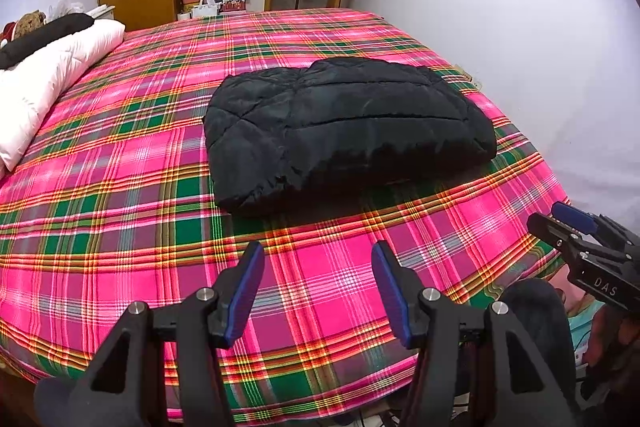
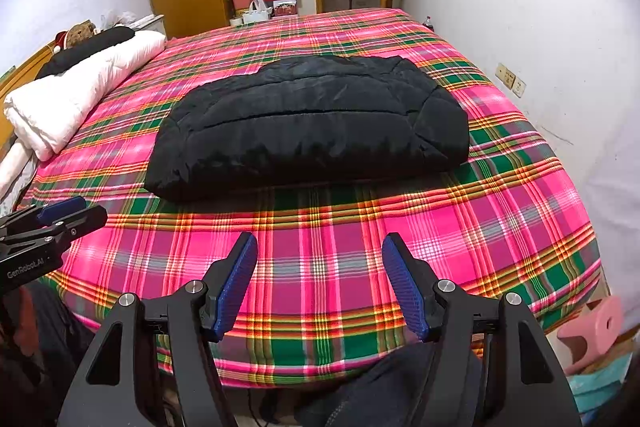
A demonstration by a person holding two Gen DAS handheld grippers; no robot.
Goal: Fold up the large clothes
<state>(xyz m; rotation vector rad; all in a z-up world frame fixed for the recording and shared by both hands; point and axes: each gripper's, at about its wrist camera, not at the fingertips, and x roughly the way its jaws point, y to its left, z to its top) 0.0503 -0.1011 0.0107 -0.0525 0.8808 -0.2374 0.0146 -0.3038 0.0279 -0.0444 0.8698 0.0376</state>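
1. The black padded jacket (image 2: 308, 127) lies folded in a thick bundle at frame centre on the plaid bedsheet (image 2: 320, 267); what is tucked inside stays hidden.
2. The left gripper (image 1: 318, 259) stands spread wide, empty, low in frame.
3. The right gripper (image 2: 320, 251) likewise gapes, holding nothing.
4. A white quilt (image 2: 80, 95) is cut off at left.

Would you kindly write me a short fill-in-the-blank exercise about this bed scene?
1. The black padded jacket lies ____ on the plaid bedsheet.
2. The left gripper and the right gripper both have ____ jaws.
3. The rolled quilt is ____ in colour.

Missing words: folded; open; white
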